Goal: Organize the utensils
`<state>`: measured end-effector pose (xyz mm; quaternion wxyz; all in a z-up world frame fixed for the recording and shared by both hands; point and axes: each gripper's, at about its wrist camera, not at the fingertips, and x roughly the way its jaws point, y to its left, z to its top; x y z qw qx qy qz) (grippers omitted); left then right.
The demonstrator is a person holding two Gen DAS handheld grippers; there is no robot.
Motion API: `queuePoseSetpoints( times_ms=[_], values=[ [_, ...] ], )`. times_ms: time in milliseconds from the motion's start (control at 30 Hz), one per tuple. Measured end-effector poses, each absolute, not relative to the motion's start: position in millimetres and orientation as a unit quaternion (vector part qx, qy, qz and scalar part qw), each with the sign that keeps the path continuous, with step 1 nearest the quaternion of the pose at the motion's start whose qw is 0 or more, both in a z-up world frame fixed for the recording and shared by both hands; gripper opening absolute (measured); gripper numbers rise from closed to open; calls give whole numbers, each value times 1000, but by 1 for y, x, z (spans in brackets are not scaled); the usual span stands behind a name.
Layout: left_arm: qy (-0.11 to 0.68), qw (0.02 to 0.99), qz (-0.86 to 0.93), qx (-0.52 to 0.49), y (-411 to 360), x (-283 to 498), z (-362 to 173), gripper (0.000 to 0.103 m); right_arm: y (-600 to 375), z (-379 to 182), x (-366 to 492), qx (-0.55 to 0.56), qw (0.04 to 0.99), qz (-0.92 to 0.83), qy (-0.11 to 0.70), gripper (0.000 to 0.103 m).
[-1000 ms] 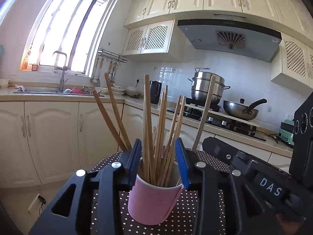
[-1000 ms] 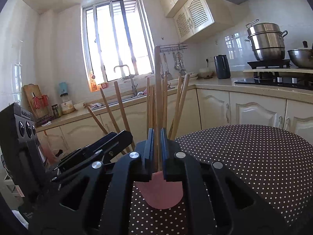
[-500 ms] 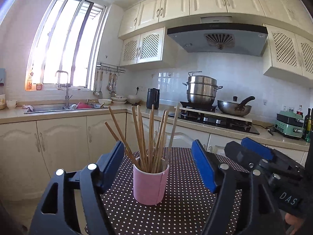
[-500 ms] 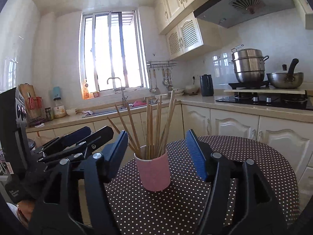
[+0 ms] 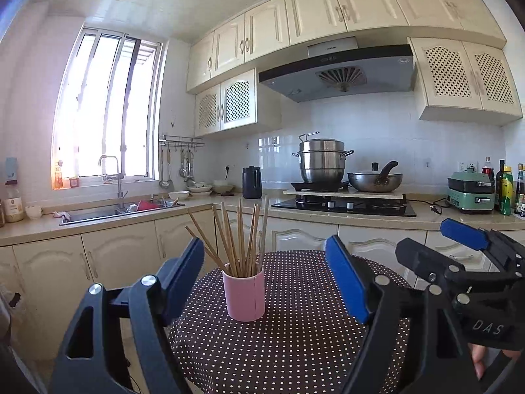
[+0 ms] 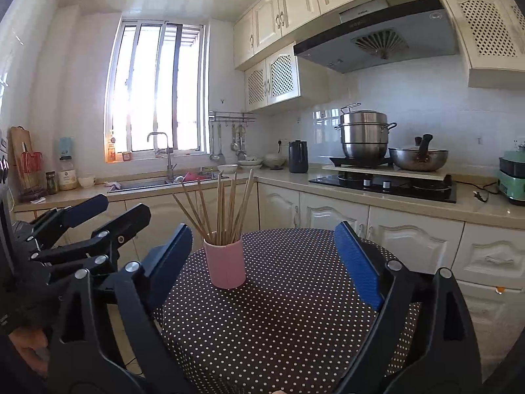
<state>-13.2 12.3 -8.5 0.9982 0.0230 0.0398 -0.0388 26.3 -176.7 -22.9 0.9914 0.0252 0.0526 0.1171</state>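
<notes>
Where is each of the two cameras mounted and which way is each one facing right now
Left wrist: sits on the left gripper, looking level across the polka-dot table at the pink cup of chopsticks; its own opening jaws, nothing between them, plus the right gripper and fingertips lower right.
Right wrist: sits on the right gripper, facing the same cup and the sink; its opening jaws hold nothing, left gripper at the left edge.
Shared: cup, chopsticks, table, stove, window.

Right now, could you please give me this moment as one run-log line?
pink cylindrical cup: upright, dotted tablecloth | wooden chopsticks: inside | left hand-held gripper, right hand-held gripper: opening, empty
</notes>
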Motion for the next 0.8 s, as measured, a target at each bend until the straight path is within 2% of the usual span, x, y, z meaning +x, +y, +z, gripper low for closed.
queuePoseSetpoints(
  times_ms=[400, 800],
  values=[
    [11, 999, -49, 11, 9, -88, 27, 78, -178, 11, -49, -4, 996, 87, 6, 93],
    [-19, 998, -53, 20, 0, -111, 49, 78, -185, 29, -79, -11, 997, 61, -41, 94]
  ],
)
